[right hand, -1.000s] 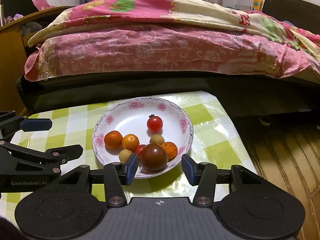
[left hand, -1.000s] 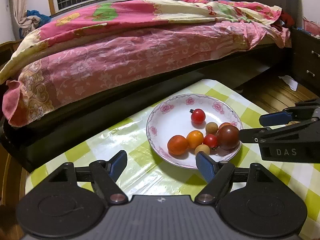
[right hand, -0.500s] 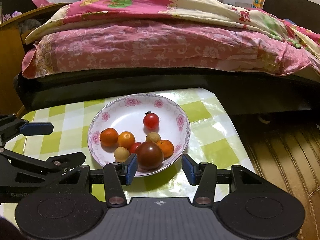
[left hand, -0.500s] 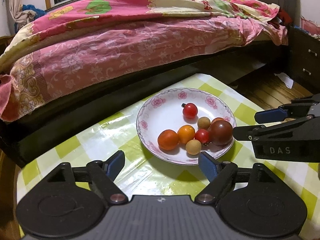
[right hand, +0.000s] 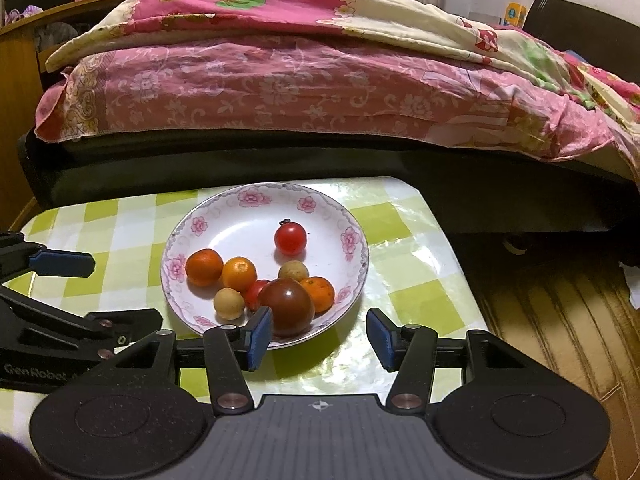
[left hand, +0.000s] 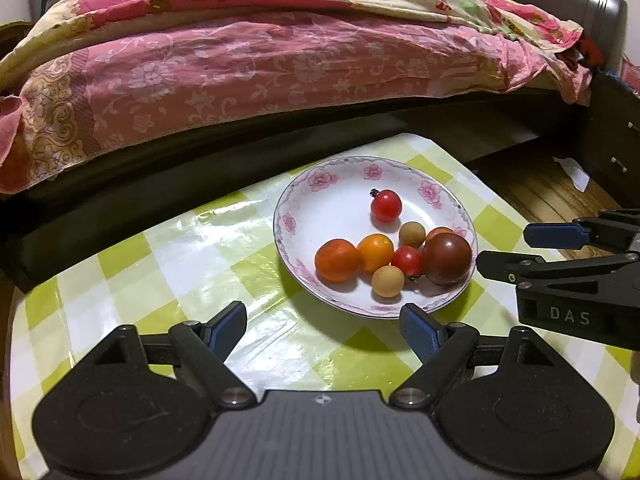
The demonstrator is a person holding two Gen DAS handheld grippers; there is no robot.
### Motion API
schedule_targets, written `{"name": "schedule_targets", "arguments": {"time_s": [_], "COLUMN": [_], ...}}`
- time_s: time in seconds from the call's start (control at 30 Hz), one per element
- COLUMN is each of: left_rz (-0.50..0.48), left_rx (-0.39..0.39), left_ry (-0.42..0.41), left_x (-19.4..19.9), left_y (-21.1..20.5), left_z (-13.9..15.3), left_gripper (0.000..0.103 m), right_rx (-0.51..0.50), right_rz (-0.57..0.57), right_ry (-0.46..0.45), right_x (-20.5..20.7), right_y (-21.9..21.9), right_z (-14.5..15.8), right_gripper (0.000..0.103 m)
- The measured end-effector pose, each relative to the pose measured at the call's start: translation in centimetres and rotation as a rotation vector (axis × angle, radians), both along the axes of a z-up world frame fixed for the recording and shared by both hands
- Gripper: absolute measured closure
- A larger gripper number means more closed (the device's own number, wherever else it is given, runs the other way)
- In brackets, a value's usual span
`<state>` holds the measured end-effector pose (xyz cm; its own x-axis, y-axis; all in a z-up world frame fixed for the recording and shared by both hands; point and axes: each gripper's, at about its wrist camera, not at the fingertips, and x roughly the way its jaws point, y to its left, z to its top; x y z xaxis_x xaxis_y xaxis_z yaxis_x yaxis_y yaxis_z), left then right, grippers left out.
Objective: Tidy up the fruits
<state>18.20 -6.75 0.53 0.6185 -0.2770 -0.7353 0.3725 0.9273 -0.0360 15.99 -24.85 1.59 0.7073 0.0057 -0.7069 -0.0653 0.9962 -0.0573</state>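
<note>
My right claw [right hand: 318, 332] and left claw [left hand: 324, 330] both gape wide, holding nothing. The fruits sit on the floral plate [right hand: 256, 200] near the table's far edge. The dark tomato [right hand: 286, 306] looks smooth, soft, easily bruised; I'd pinch its widest middle gently.

From my left wrist view, the dark tomato [left hand: 447, 255] hides most of the orange fruit [left hand: 439, 233] behind it, and the small red tomato [left hand: 406, 260] is partly tucked between its neighbours. My right gripper [left hand: 516, 250] is cut off by the right edge, so only its fingers and part of the body show. From the right wrist view, my own left finger [right hand: 259, 338] covers the near rim of the plate [right hand: 352, 276] and the foot of the dark tomato [right hand: 286, 306]. My left gripper [right hand: 120, 300] runs off the left edge, its lettering cut short. The small box [right hand: 515, 13] beyond the bed [right hand: 280, 80] is too small to read.
</note>
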Motion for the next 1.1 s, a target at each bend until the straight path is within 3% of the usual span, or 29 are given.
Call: {"name": "schedule_targets", "arguments": {"time_s": [0.2,0.37,0.6,1.1], "left_rz": [0.026,0.057,0.088,0.087], "left_rx": [0.02,0.017,-0.015,0.026], "left_ry": [-0.033,-0.071,-0.058,-0.079], "left_x": [-0.6,-1.9,-4.3,-9.6], "left_y": [0.3,1.1,1.7,1.8], "left_z": [0.6,1.8,2.1,2.0], "left_gripper": [0.0,0.0,0.0,0.0], "right_rx": [-0.012,-0.002,-0.005,0.035], "right_rz": [-0.003,-0.026,-0.049,-0.087], "right_ry": [-0.007,-0.018,-0.018,0.018], "right_x": [-0.3,-1.1,-3.4,-8.5], "right_y": [0.2,0.2,0.9,1.9], "right_z": [0.0,0.7,1.5,1.5], "right_gripper": [0.054,0.054,0.051,0.05]}}
